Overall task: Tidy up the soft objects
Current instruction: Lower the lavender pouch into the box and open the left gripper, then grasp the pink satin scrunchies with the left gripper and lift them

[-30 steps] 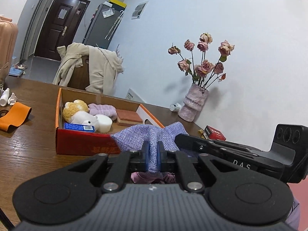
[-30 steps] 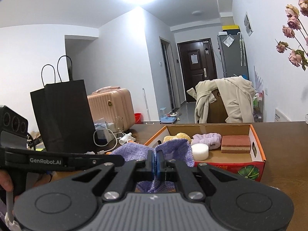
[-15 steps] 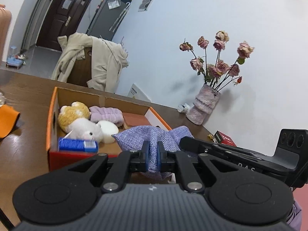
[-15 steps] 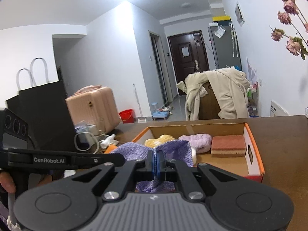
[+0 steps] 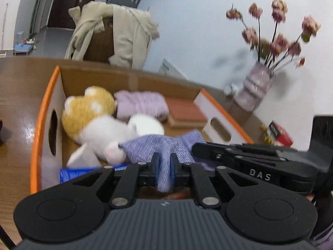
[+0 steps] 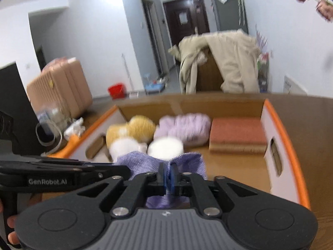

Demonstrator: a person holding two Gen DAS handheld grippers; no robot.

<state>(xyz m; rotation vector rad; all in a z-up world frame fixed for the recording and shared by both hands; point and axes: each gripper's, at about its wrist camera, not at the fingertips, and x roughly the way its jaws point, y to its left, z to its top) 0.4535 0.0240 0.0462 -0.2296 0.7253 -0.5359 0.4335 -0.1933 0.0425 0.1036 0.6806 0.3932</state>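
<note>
My left tongs (image 5: 164,171) pinch a fold of the purple cloth (image 5: 164,145), jaws just easing apart with the fabric still between them. The cloth hangs over the near end of the cardboard box (image 5: 41,120) on the worktop (image 5: 16,95). Inside, left to right: a yellow plush toy (image 5: 87,108), a white plush toy (image 5: 104,135), a lilac towel (image 5: 141,104) and a brick-red sponge (image 5: 185,112) (views blurred). My right tongs (image 6: 167,179) pinch the same cloth's other fold, likewise just loosening.

Box floor (image 6: 235,166) lies bare at front right; plush toys (image 6: 129,137) crowd the left.
</note>
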